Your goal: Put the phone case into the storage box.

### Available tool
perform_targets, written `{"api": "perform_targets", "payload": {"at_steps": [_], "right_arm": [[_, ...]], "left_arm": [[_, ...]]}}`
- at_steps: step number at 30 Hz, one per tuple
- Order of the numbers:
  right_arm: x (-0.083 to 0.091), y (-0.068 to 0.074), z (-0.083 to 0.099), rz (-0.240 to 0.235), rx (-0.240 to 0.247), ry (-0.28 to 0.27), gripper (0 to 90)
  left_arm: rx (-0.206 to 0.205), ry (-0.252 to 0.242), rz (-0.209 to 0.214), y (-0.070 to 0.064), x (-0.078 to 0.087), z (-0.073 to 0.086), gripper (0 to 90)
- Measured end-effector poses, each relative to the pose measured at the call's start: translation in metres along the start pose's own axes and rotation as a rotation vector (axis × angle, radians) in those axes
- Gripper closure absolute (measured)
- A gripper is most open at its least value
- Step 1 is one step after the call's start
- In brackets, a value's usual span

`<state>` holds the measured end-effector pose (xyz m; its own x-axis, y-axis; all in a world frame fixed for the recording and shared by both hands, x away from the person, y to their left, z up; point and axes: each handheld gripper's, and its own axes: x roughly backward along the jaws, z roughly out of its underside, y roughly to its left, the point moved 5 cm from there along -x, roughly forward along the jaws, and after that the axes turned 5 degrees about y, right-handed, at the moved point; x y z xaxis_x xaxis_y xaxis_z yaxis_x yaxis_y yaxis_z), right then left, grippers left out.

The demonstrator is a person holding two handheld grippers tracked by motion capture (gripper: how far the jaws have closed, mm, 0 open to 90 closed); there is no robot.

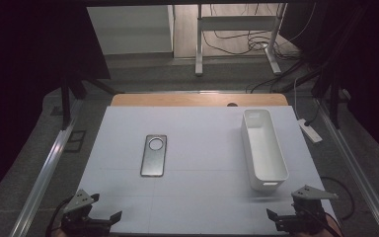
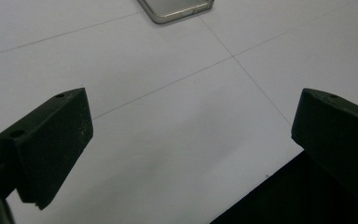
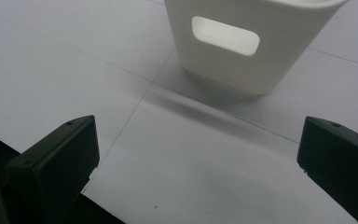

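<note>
A glossy, metallic-looking phone case (image 1: 153,155) is lying on matt white sheeting (image 1: 197,148), a smooth white plastic bin (image 1: 263,148) is gleaming softly, and bare wood (image 1: 197,100) is edging the table.

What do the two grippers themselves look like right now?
Both the left gripper and right gripper are matte black, each topped by a grey three-cornered plate with small holes. Their fingers are blocky black pads with small round holes. A dark cable trails from each.
</note>
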<state>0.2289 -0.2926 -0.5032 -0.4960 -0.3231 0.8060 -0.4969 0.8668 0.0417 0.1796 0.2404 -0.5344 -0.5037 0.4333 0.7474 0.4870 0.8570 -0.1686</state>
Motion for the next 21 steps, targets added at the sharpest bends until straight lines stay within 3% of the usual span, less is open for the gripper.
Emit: {"api": "perform_targets", "payload": {"at_steps": [21], "right_arm": [[0.0009, 0.0018, -0.0002, 0.007, 0.021, -0.014, 0.0]], "left_arm": [[0.011, 0.007, 0.016, 0.0010, -0.0004, -0.0003, 0.0]]}}
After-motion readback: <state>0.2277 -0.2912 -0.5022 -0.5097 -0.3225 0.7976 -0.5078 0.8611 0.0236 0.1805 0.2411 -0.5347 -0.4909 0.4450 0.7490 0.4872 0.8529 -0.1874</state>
